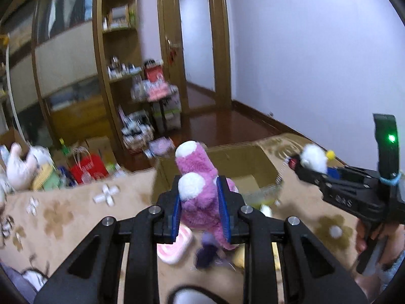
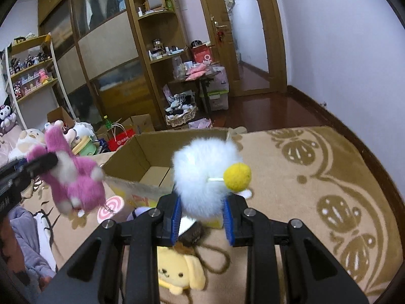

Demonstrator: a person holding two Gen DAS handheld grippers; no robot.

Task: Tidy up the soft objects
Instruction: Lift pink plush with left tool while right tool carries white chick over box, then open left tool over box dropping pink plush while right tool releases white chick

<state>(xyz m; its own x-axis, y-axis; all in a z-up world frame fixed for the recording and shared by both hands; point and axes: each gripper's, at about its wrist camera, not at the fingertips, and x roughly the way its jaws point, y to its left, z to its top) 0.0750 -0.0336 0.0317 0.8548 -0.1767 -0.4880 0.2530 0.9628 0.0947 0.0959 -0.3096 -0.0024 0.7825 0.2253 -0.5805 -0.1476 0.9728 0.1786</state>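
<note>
My left gripper (image 1: 201, 200) is shut on a pink plush toy (image 1: 200, 177) with white paws, held above the bed. From the right wrist view that pink plush toy (image 2: 73, 177) hangs at the left from the left gripper (image 2: 50, 163). My right gripper (image 2: 202, 211) is shut on a white fluffy toy (image 2: 202, 167) with a yellow pom-pom (image 2: 238, 176). The left wrist view shows the white fluffy toy (image 1: 314, 160) at the right, in the right gripper (image 1: 307, 168). An open cardboard box (image 2: 141, 152) sits just beyond both toys; the same cardboard box (image 1: 253, 159) lies ahead in the left view.
On the beige patterned bedspread (image 2: 316, 177) lie a yellow dog plush (image 2: 179, 273), a pink-and-white swirl toy (image 2: 111, 209) and a small purple toy (image 1: 206, 249). More plush toys (image 2: 30, 139) pile at the left. Shelves (image 2: 162, 50), bags and a door stand beyond.
</note>
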